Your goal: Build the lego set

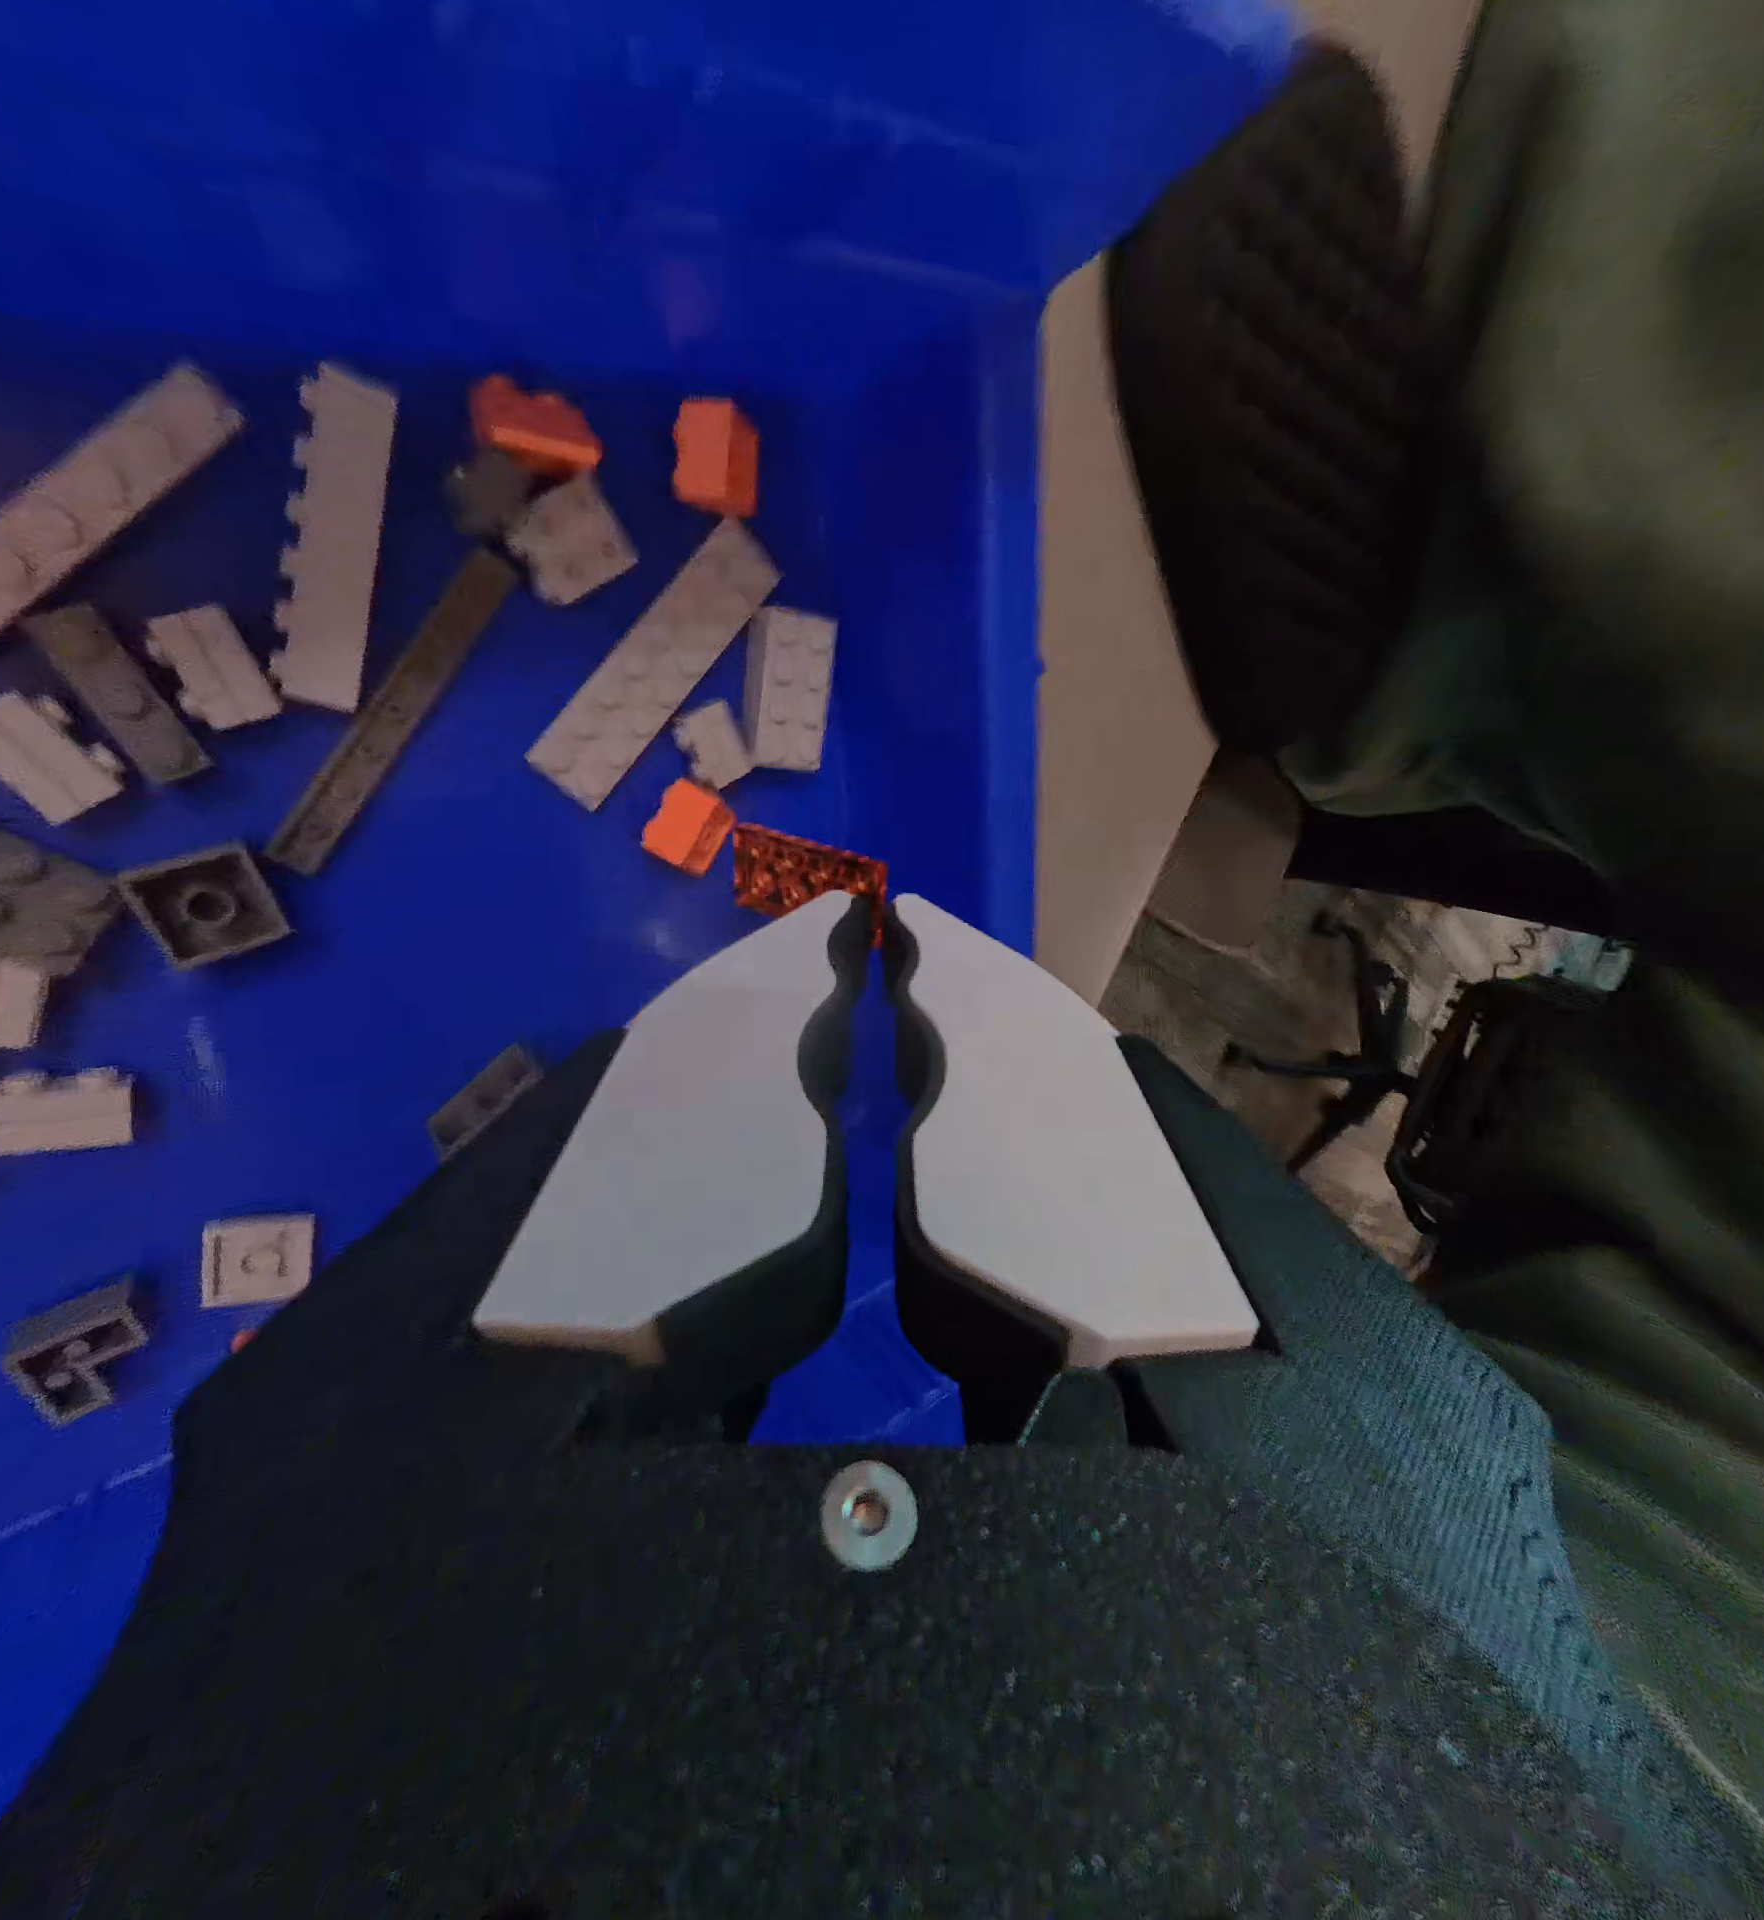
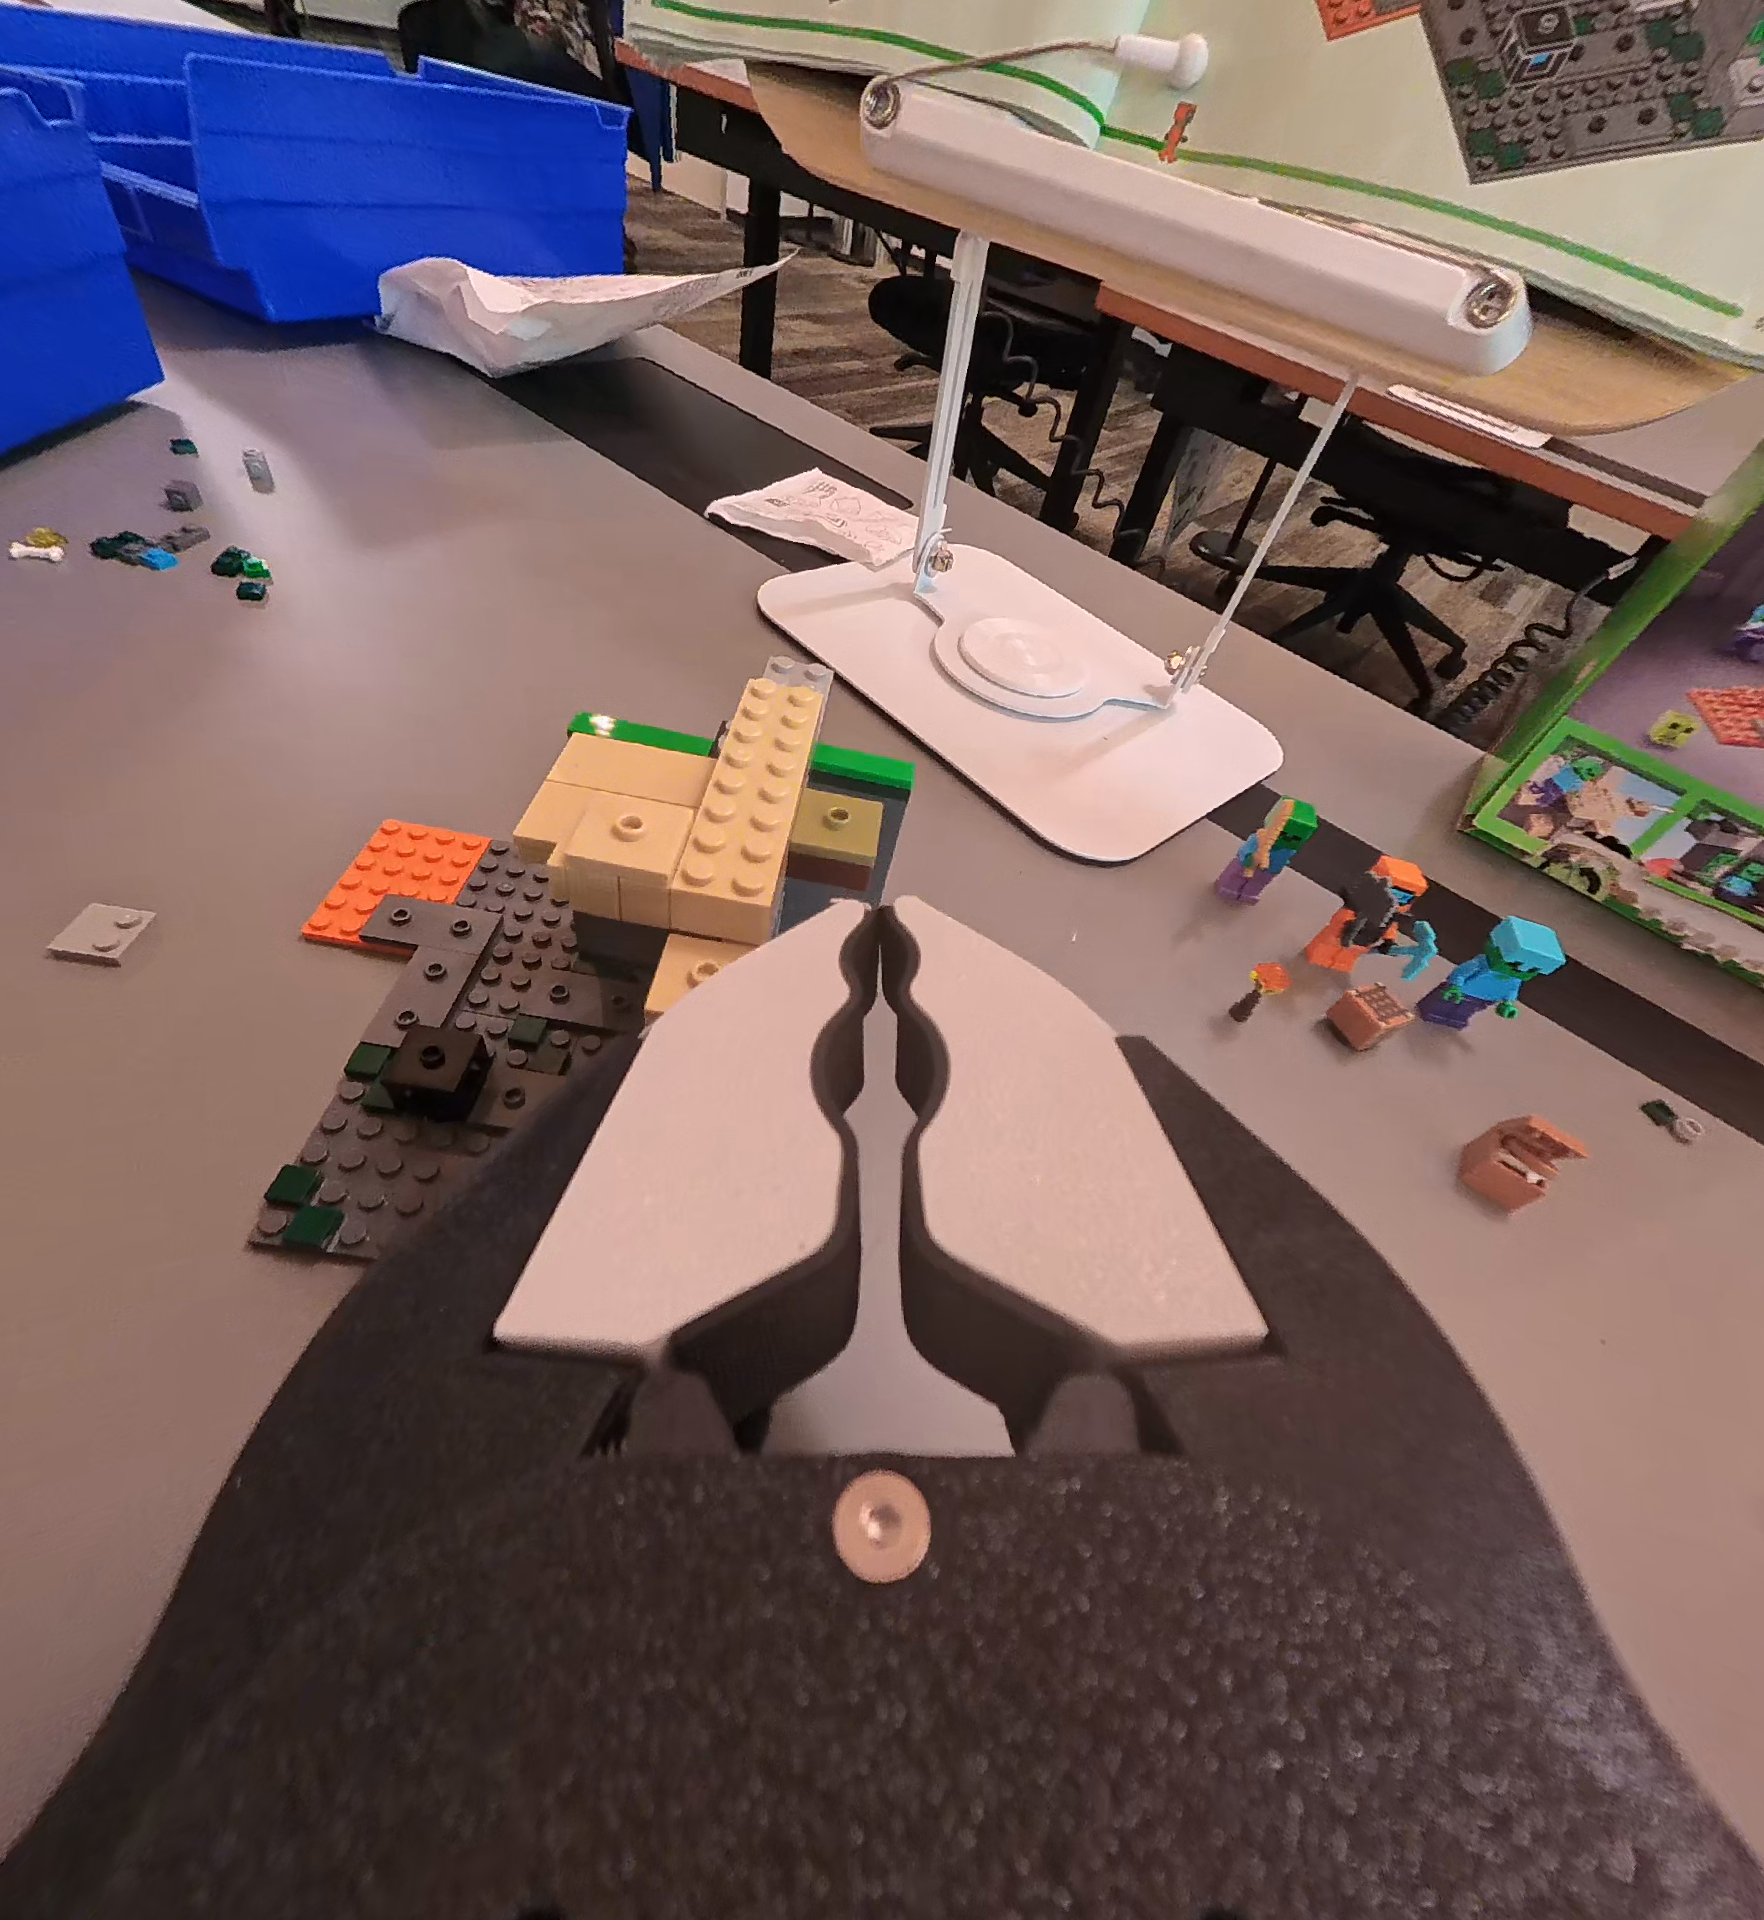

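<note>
In the left wrist view my left gripper (image 1: 878, 906) is inside a blue bin (image 1: 566, 208), shut on a translucent orange brick (image 1: 805, 868) held at its fingertips. Several light grey, dark grey and orange bricks (image 1: 649, 665) lie on the bin floor. In the right wrist view my right gripper (image 2: 876, 914) is shut and empty, hovering just in front of the partly built model (image 2: 670, 831): tan bricks stacked on dark grey and orange plates, with green plates behind.
A white stand (image 2: 1023, 707) holds the instruction booklet (image 2: 1429, 135) behind the model. Three minifigures (image 2: 1377, 904) and small brown pieces (image 2: 1517, 1158) stand to the right, by the set box (image 2: 1688, 821). Blue bins (image 2: 234, 177), crumpled paper (image 2: 545, 301) and small loose pieces (image 2: 151, 540) are at left. Tip to tip, the grippers are about 45 centimeters apart.
</note>
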Action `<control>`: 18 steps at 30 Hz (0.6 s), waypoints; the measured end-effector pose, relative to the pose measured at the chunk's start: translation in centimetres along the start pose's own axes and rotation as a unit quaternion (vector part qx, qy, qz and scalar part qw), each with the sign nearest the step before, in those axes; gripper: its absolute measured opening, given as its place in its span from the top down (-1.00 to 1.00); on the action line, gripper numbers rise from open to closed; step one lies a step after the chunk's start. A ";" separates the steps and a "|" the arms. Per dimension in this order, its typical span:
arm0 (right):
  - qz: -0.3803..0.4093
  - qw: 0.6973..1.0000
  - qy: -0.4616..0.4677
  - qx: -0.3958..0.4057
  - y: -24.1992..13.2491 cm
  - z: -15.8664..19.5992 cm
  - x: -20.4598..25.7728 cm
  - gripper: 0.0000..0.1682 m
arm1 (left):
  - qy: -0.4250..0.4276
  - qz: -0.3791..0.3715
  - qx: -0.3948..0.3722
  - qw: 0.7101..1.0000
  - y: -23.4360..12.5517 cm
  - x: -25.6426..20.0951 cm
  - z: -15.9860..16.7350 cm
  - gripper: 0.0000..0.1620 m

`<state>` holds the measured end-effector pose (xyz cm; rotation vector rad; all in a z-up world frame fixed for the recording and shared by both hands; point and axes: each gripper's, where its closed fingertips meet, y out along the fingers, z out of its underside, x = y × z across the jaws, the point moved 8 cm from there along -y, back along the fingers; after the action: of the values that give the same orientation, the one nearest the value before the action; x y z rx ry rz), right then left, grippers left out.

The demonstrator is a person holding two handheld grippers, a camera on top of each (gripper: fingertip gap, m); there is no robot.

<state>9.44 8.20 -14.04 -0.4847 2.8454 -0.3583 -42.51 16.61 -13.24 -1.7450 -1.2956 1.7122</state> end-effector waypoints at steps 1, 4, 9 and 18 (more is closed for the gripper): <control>0.000 1.000 0.000 0.000 0.0 0.0 0.0 1.00 | -0.014 -0.008 0.023 1.000 0.3 0.6 0.1 0.96; 0.003 1.000 0.000 -0.001 -0.1 0.0 -0.1 1.00 | -0.044 -0.047 0.060 0.996 0.7 2.7 0.2 0.95; 0.005 1.000 0.002 -0.001 -0.1 0.0 -0.3 1.00 | -0.060 -0.113 0.058 0.990 -0.3 5.0 -0.1 0.88; 0.004 1.000 0.005 0.002 0.0 0.2 -0.4 1.00 | -0.014 -0.215 0.059 0.975 -0.9 4.0 -0.4 0.76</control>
<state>9.91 8.29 -14.17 -0.4724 2.8541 -0.3662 -43.10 20.42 -14.78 -1.2625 -1.4267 1.5286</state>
